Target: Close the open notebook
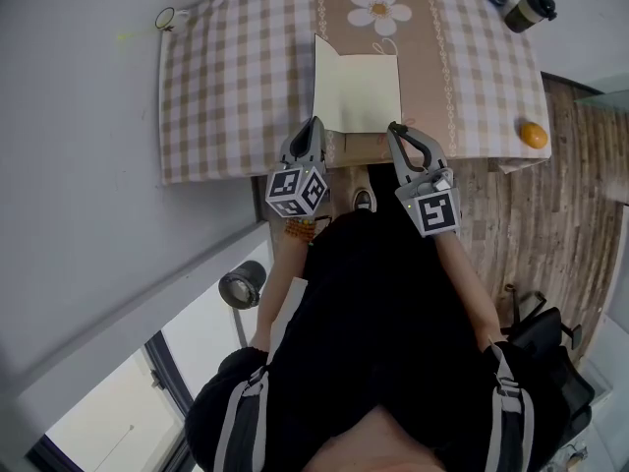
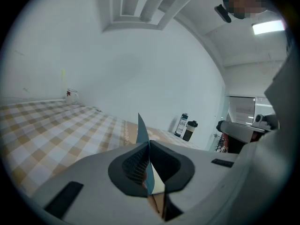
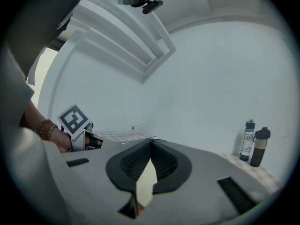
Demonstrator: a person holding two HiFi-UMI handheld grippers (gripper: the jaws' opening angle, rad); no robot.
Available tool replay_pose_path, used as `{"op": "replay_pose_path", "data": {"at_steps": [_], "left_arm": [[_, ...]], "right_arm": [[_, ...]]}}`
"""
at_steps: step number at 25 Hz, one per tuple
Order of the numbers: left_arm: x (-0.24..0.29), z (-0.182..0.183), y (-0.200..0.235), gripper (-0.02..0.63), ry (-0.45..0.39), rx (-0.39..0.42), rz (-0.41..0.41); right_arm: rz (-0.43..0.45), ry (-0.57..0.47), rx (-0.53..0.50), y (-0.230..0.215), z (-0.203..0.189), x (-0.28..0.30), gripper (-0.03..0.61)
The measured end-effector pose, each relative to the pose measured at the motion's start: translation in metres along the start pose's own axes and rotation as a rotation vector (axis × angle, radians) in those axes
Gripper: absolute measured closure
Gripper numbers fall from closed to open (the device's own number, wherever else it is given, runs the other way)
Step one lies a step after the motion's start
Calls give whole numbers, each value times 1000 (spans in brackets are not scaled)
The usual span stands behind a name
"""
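The notebook (image 1: 360, 92) lies open on the checked tablecloth (image 1: 226, 87), cream pages up, near the table's front edge. Its thin blue left cover (image 2: 140, 127) stands upright, seen edge-on in the head view. My left gripper (image 1: 314, 124) is at the near left corner, shut on that blue cover (image 2: 149, 144). At the near right corner sits my right gripper (image 1: 393, 128), its jaws closed together at the tips (image 3: 151, 143). A cream page (image 3: 145, 179) shows beneath them; whether they pinch it I cannot tell.
Two bottles (image 1: 526, 3) stand at the table's far right corner, also seen in the right gripper view (image 3: 253, 144). An orange (image 1: 534, 134) lies near the right front edge. A small cup (image 1: 165, 18) sits at the far left corner. Wooden floor lies to the right.
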State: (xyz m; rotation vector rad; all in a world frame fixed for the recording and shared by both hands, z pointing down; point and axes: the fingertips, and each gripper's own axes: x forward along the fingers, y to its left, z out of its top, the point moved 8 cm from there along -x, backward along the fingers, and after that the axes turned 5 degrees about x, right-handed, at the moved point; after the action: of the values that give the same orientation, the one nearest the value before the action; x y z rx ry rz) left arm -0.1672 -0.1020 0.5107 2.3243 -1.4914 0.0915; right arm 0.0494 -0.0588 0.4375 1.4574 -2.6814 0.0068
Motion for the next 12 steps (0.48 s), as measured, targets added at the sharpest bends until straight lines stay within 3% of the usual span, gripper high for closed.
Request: {"op": "replay_pose_path", "data": {"at_steps": [12], "left_arm": [[4,3,-10,596,4,11,-50]], "right_arm": [[-38,7,16,-1,-2,-7,577]]}}
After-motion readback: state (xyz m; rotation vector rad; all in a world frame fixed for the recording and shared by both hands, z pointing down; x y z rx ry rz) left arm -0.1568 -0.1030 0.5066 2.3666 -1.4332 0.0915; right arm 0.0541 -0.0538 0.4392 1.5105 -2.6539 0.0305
